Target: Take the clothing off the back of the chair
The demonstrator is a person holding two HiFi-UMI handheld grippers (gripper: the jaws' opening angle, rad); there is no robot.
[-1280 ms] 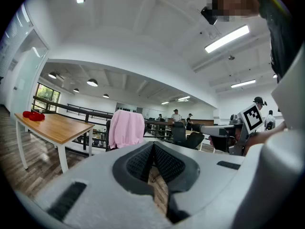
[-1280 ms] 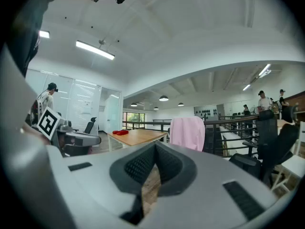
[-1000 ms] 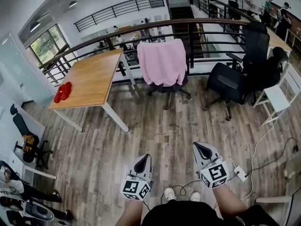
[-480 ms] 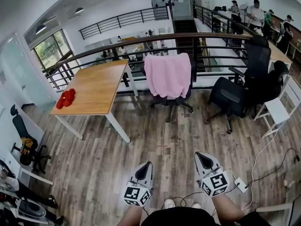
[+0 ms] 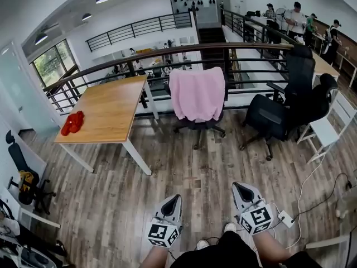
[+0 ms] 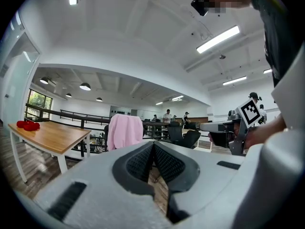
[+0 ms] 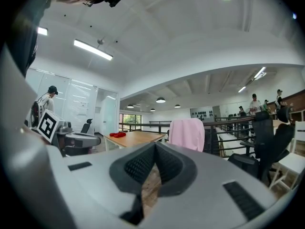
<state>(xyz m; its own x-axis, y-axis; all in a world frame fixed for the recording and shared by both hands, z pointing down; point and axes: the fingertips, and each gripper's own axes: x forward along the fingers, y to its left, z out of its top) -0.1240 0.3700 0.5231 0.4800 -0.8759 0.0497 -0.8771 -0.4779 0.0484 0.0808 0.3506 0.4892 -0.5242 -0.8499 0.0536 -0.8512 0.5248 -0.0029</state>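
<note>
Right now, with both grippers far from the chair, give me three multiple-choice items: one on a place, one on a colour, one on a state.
1. Where on the chair does the pink garment hang?
A over the back
B on the seat
C under the base

2. What colour is the bundle on the wooden table?
A blue
B red
C green

3. How do the left gripper and right gripper stand?
A both shut, empty
B both open
C left shut on cloth

Answers:
1 A, it drapes the backrest.
2 B, red against the wood.
3 A, each gripper view shows jaw tips meeting with nothing between.
</note>
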